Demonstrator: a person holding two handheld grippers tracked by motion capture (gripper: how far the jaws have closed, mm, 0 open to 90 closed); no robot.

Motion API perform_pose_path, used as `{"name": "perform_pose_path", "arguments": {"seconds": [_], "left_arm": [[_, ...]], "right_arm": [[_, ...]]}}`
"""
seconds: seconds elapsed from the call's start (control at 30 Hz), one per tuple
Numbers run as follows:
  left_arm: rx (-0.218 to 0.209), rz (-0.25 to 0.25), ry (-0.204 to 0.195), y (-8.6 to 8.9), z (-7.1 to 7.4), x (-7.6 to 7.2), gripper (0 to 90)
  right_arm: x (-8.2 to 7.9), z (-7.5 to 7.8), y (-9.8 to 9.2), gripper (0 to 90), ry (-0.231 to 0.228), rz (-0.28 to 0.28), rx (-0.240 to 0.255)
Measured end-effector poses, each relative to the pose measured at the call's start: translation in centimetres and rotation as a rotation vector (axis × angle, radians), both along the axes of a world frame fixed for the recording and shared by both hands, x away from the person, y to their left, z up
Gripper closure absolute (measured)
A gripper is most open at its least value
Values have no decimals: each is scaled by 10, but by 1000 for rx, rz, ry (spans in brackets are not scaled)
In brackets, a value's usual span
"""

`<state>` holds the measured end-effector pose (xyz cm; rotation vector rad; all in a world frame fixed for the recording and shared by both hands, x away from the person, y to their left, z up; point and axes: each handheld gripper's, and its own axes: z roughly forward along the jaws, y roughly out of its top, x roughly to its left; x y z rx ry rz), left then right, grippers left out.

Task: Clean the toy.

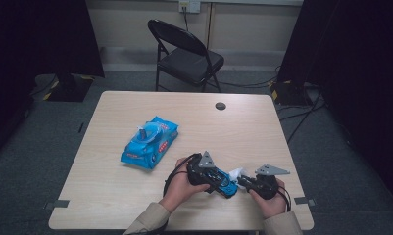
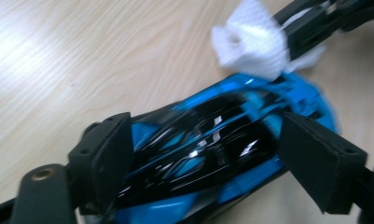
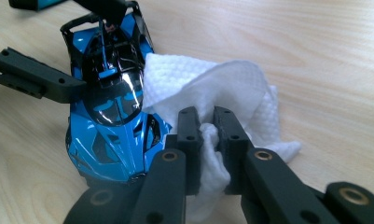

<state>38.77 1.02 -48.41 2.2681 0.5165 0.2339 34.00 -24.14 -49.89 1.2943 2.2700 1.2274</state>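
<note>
Two hands reach in over the near edge of the pale wooden surface (image 1: 135,105), each holding a gripper. Between them, near the near right corner, lies a shiny blue and black toy car (image 1: 223,182); its long axis runs roughly parallel to the near edge, tilted slightly, with one end toward the right gripper. Left gripper (image 2: 212,154): its fingers (image 2: 107,149) stand wide, one on each side of the car's body, clamped on it. Right gripper (image 3: 205,140): its fingers (image 3: 189,135) are nearly closed, pinching a crumpled white wipe (image 3: 222,88) that touches the car's side. Farther back, toward the middle of the surface, lies a blue wipes packet (image 1: 150,142).
</note>
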Motion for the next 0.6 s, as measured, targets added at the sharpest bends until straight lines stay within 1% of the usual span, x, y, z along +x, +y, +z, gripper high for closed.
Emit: {"name": "perform_pose_path", "arguments": {"seconds": [0.03, 0.07, 0.13, 0.2, 0.3, 0.5, 0.6], "left_arm": [[-12, 6, 5, 0, -1, 0, 130], [-19, 12, 8, 0, -1, 0, 129], [-15, 12, 10, -1, -1, 0, 131], [-10, 9, 13, -1, 0, 1, 131], [-11, 5, 16, 0, 0, 2, 131], [-17, 6, 12, 1, -1, 2, 131], [-17, 9, 8, 1, -1, 2, 131]], "right_arm": [[0, -2, 1, 824, 1, 0, 3], [0, -2, 1, 824, 5, 0, 2], [0, -4, 1, 824, 5, 0, 1], [0, -5, 0, 824, 16, -1, 10], [0, -7, -1, 824, 18, -4, 20], [-1, -6, 0, 824, 21, 6, 5], [-3, -6, -1, 824, 27, 23, 2]]}}
